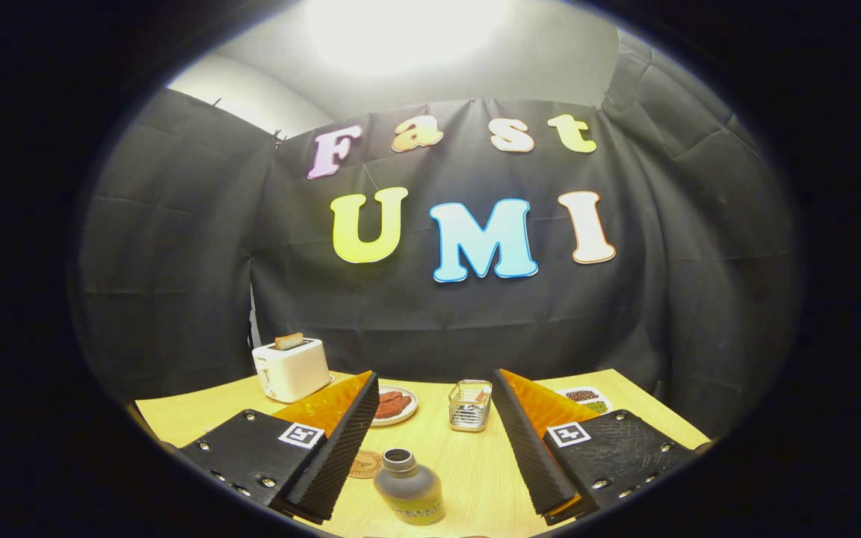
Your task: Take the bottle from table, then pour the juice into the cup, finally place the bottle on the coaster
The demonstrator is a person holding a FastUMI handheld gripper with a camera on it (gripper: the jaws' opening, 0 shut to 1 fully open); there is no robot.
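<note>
**Bottle upright between my open fingers**

Black cloth walls back a pale wooden surface (475,463). I hold my claw (434,448) wide open, gripping nothing. The bottle (409,489) stands upright between the fingers, low and slightly left of centre. The coaster (365,464) lies just left of it; the cup (469,406) stands farther off.

Toaster (292,369), plate (394,406), divided dish (587,400)

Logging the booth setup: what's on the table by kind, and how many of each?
Bottle: 1, standing between the open tongs
Coaster: 1
Glass cup: 1
Toaster: 1
Plate of food: 1
Tray of beans: 1
Total: 6
</note>
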